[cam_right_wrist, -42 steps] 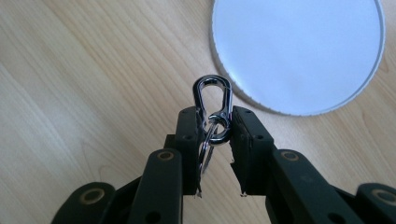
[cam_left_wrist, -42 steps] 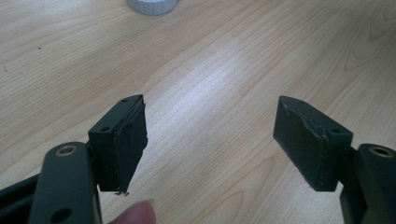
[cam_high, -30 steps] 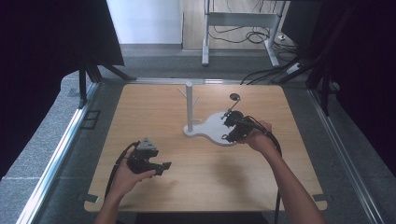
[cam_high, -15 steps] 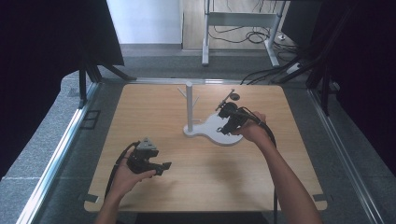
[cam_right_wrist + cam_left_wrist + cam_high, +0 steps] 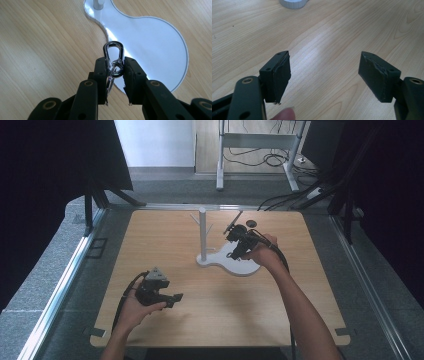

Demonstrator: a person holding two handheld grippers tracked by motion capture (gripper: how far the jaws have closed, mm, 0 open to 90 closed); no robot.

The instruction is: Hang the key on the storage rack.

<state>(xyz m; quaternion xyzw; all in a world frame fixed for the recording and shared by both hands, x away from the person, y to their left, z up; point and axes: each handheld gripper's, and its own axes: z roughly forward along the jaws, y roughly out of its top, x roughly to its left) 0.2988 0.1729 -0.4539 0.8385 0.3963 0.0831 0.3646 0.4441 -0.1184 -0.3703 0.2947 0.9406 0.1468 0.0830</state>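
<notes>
A silver carabiner clip (image 5: 113, 57) with a ring stands up between the black jaws of my right gripper (image 5: 114, 65), which is shut on it. That right gripper (image 5: 239, 245) hovers over the white stand base (image 5: 240, 265), just right of the white post (image 5: 202, 234) with its side pegs. The base (image 5: 152, 45) lies below the clip in the right gripper view. My left gripper (image 5: 172, 298) rests low at the front left of the table, jaws wide apart. In the left gripper view my left gripper (image 5: 324, 75) is open over bare wood.
The wooden table (image 5: 150, 245) has metal rails along its left and right sides. A small dark round object (image 5: 251, 224) lies near the back edge. Cables trail from both grippers toward the person. Desk legs and cords stand on the floor beyond.
My right gripper has lifted and moved back toward the post with the clip held in it. The left gripper has stayed where it was.
</notes>
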